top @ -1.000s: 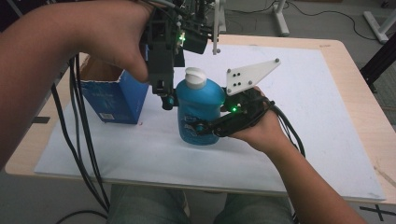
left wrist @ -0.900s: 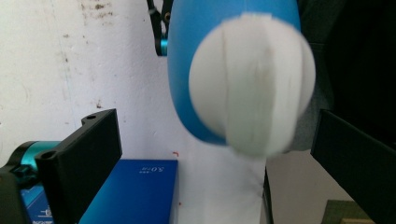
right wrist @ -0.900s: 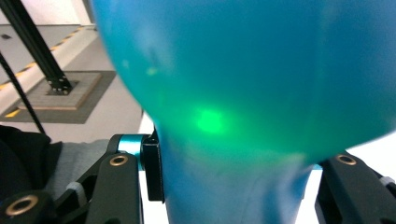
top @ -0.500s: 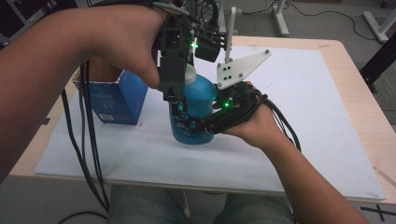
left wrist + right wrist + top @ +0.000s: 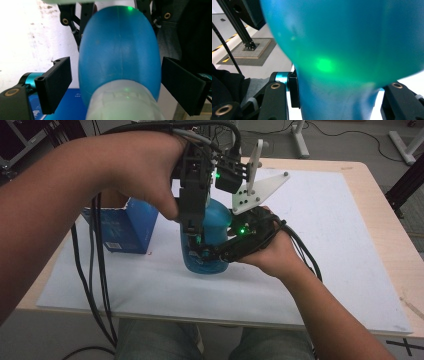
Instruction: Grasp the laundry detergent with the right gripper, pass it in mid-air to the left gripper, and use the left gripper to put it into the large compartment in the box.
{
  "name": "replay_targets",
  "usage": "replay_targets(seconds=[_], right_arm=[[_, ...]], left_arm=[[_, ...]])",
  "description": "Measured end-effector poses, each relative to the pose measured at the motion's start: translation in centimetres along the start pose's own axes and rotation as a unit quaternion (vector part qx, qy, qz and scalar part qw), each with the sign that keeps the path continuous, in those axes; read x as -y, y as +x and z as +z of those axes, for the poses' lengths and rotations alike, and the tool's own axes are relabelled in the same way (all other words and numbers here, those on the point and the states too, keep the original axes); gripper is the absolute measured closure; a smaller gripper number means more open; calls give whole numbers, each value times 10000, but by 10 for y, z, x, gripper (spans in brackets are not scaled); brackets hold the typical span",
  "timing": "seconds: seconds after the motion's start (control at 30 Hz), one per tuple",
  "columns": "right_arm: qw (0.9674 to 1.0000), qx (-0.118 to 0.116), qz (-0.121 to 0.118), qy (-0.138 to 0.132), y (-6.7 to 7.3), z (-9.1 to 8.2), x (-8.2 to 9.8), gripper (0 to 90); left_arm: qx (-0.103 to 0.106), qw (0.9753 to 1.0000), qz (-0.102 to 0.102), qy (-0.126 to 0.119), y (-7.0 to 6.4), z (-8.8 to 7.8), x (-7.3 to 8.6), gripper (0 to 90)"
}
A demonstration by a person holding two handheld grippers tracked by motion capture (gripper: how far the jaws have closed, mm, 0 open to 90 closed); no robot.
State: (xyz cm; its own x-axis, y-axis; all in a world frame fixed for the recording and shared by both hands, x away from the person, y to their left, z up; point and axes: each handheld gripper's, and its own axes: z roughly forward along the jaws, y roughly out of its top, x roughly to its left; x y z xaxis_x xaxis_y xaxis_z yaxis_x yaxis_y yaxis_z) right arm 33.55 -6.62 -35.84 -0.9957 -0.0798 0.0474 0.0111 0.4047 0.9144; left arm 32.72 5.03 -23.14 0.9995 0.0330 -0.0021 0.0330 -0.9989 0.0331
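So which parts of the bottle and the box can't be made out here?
- Blue bottle: high view, the left tool and hand cover its cap.
- Its label: hidden in the high view by the right tool; right gripper view is too close and blurred.
- White cap: left gripper view, cut off by the bottom edge.
- Blue box: high view, forearm hides its top; print too small.

The blue bottle (image 5: 212, 227) looks like smooth translucent plastic, its white cap (image 5: 125, 102) matt, the box (image 5: 125, 227) glossy cardboard.

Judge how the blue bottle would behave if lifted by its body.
The blue bottle looks smooth and rounded, so probably slippery. It seems translucent plastic: likely sturdy, perhaps squeezable. Tall on a narrow base, it may tip if pushed high.
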Motion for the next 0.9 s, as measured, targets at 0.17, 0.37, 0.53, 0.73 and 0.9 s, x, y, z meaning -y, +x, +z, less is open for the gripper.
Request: replay_targets(seconds=[0.17,0.37,0.53,0.73,0.9], right_arm=[[10000,-12,22,36,0,1,1,463],[10000,11,77,25,-1,0,1,463],[10000,26,46,-34,-3,-1,1,463],[10000,21,46,-33,-3,-2,1,463],[10000,17,62,-34,-3,-1,1,463]], left_arm=[[-70,10000,-13,-2,1,1,0,145],[-42,10000,-9,37,2,3,-3,165],[-67,10000,-17,51,2,3,-4,204],[-39,10000,-4,49,2,3,-5,234],[-40,10000,4,59,2,3,-5,254]])
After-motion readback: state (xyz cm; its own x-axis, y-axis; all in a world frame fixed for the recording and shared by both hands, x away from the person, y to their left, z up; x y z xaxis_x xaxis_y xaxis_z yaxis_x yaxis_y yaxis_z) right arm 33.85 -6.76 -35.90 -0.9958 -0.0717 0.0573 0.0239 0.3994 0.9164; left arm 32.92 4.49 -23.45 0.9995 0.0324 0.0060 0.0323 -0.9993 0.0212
